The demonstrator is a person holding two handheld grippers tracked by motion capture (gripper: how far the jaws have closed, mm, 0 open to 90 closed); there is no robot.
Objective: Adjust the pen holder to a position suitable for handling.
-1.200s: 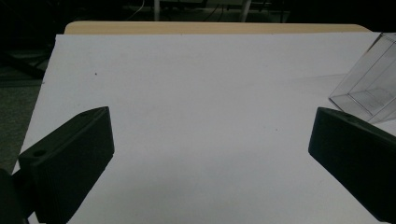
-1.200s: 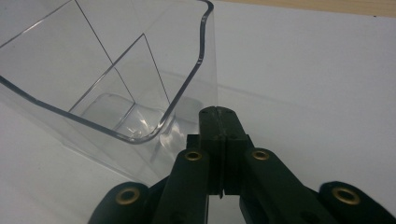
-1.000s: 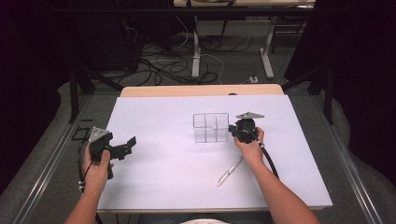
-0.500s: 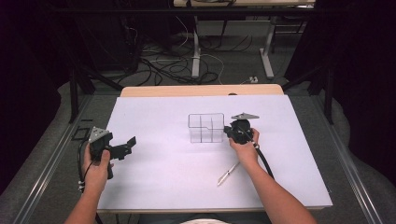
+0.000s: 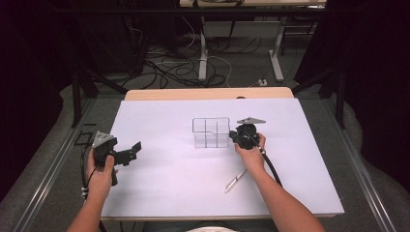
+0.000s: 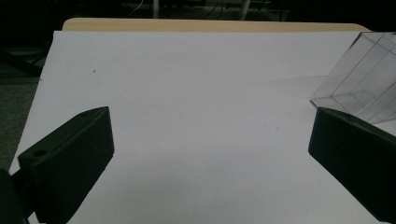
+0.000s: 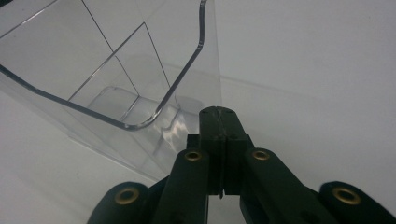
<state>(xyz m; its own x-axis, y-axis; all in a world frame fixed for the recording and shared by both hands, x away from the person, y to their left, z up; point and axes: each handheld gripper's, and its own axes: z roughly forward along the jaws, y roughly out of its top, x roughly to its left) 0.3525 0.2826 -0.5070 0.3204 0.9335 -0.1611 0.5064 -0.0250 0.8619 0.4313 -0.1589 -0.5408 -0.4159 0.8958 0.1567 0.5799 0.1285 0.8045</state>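
A clear plastic organiser box (image 5: 211, 132) with inner dividers stands near the middle of the white table top (image 5: 164, 193). My right gripper (image 5: 233, 137) is shut with nothing between its jaws, and its closed tip rests against the box's right wall. In the right gripper view that tip (image 7: 218, 114) sits at the bottom corner of the box (image 7: 116, 70), which looks empty. My left gripper (image 5: 132, 151) is held at the table's left side, open and empty. In the left gripper view its jaws (image 6: 210, 126) stand wide apart, with the box (image 6: 364, 79) at the far right.
A silver pen (image 5: 235, 180) lies on the table just left of the right forearm. A wooden strip (image 5: 208, 93) runs along the table's far edge. Beyond it are table legs and cables on the floor (image 5: 193, 67).
The right gripper has moved left, staying against the box, and the box has slid left with it across the table. The left gripper has stayed where it was.
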